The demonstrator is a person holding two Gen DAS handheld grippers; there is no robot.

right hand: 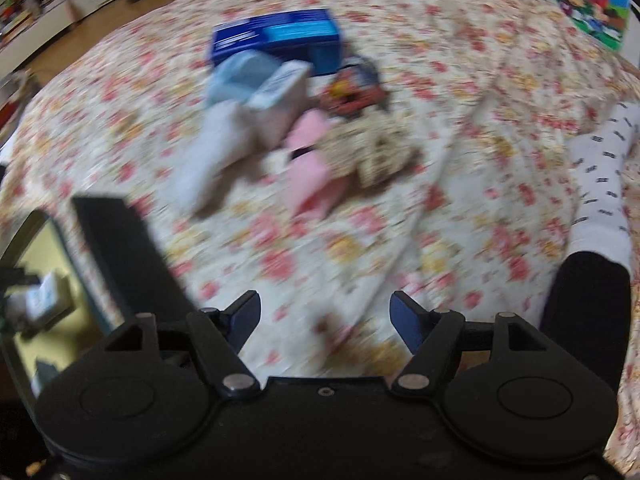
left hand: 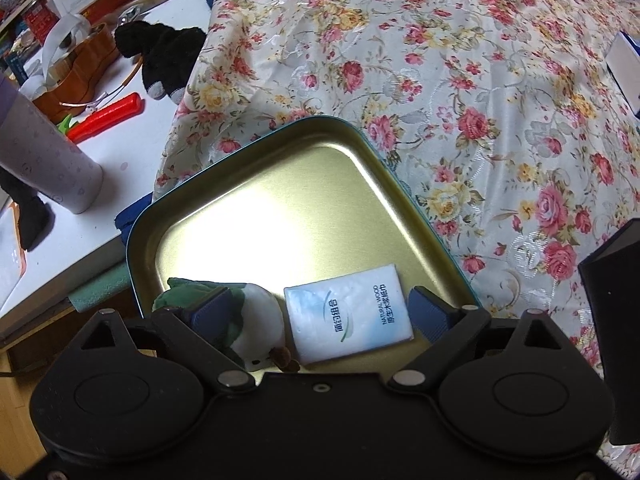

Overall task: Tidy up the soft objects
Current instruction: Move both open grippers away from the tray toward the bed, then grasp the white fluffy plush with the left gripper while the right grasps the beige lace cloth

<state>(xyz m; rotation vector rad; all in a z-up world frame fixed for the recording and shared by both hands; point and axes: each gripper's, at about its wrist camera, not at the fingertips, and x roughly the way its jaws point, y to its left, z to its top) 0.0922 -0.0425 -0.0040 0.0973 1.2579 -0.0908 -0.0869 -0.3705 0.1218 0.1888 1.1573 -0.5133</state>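
Left wrist view shows the left gripper (left hand: 322, 310) spread wide over the tin (left hand: 280, 216), where the tissue pack (left hand: 347, 314) and plush toy (left hand: 248, 320) lie released, while the right gripper (right hand: 324, 318), open and empty, faces the pile (right hand: 296, 128) beyond.

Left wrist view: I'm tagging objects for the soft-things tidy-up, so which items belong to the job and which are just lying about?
Job:
- metal tin
- tissue pack, in the tin
- green-and-white plush, in the tin

Lying about:
- red-handled tool
- patterned tumbler
- black plush on the side table
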